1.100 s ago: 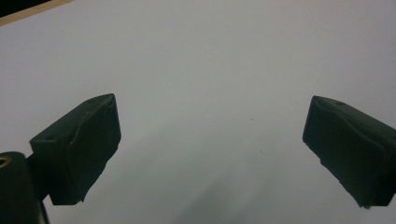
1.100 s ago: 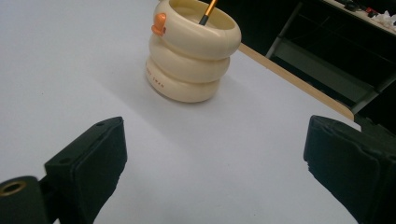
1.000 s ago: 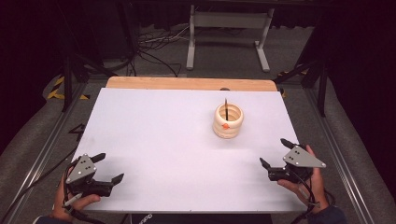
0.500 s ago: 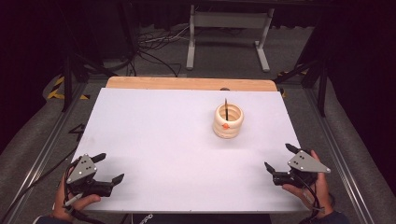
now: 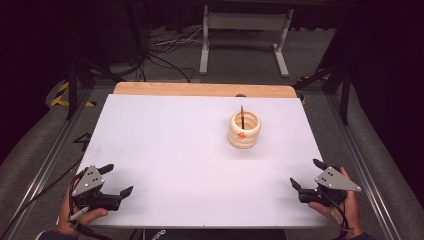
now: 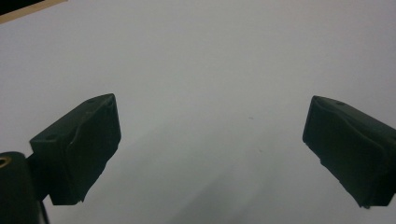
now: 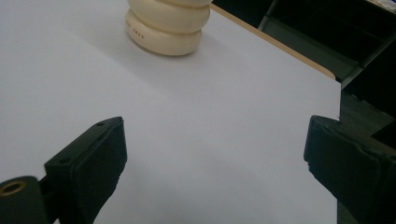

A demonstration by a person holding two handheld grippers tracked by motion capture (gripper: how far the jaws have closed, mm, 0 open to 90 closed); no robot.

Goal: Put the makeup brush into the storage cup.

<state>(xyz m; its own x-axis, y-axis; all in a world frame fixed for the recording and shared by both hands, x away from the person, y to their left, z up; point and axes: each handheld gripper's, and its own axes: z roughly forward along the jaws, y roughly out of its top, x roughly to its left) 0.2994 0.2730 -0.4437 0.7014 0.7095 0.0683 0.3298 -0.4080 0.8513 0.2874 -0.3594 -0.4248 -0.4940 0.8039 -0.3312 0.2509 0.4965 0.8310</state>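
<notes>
While parked near white table (image 5: 190,150) front corners, well apart from ring stack (image 5: 244,130): left gripper (image 5: 116,180), right gripper (image 5: 306,174), jaws apart, empty; dark room, cabled floor (image 5: 165,47) beyond.

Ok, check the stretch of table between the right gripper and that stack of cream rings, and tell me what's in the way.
Nothing visible is. The right gripper sits with its jaws open at the near right edge, and bare white table runs from it up to the stack of cream rings. The right gripper view shows the same open surface.
</notes>
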